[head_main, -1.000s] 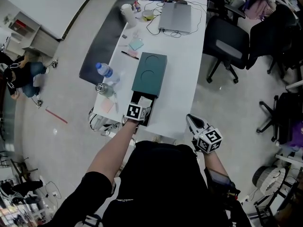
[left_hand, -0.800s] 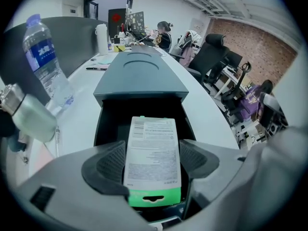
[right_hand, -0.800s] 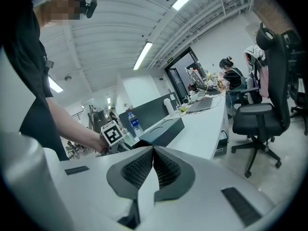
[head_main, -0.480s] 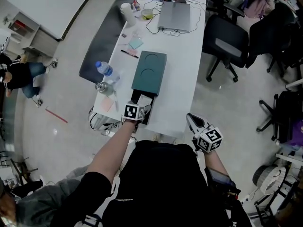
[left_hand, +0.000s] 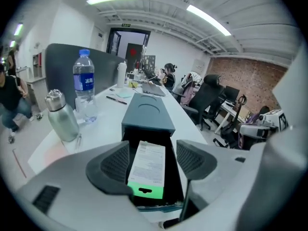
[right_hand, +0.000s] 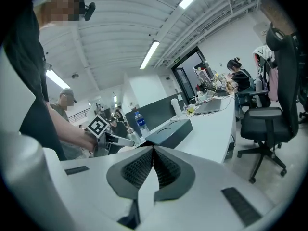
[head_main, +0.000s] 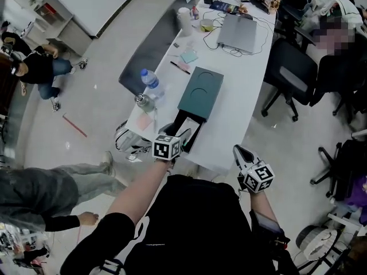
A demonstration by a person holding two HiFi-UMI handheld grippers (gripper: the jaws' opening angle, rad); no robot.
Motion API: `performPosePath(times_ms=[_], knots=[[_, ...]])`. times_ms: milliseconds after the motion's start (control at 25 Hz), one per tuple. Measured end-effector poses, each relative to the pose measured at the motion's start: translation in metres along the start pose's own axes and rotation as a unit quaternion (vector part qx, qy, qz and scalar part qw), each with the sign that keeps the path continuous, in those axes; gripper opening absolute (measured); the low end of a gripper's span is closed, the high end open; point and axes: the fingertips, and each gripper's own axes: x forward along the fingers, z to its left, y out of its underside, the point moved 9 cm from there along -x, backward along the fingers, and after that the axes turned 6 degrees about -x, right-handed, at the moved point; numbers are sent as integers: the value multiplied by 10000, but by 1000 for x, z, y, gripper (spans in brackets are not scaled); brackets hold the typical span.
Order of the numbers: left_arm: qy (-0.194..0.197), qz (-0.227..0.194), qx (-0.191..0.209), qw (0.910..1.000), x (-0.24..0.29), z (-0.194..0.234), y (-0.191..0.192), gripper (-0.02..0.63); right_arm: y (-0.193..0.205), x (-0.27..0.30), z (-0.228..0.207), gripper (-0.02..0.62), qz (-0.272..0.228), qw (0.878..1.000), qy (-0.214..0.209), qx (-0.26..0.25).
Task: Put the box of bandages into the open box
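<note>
Left claw has lifted off the drawer and drawn back toward the bottom of the head view since the earlier frame. Its jaws have just been closing a little but stand wide.

- White bandage carton with a green end flap: lies lengthwise in the pulled-out black tray of the long dark-teal open box. It shows in the gap between the pads, lower down, and neither pad touches it. Judged released and placed.
- Right claw: jaws pressed together, nothing between them, hanging off the desk at the lower right of the head view.

Risks from here:
1. The green flap sits at the tray's near end, right under the left claw; a low retreat or further narrowing could catch it and tip the carton out.
2. The tray reaches close to the near edge of the white desk, so a knock could push it off.
3. A clear blue-label water bottle and steel flask stand left of the box; a sideways sweep could topple them.
</note>
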Motion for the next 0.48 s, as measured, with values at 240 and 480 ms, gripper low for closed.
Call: performPosePath(times_ms=[240,480], knots=[[262,-656,57,9975,-40,-15,4,183,-12,8,5,26,-96,9997,-131,-200],[744,-1128,208,9906,-74,-31,12,52,-24,6,9,26,-236,9988,-185,-377]])
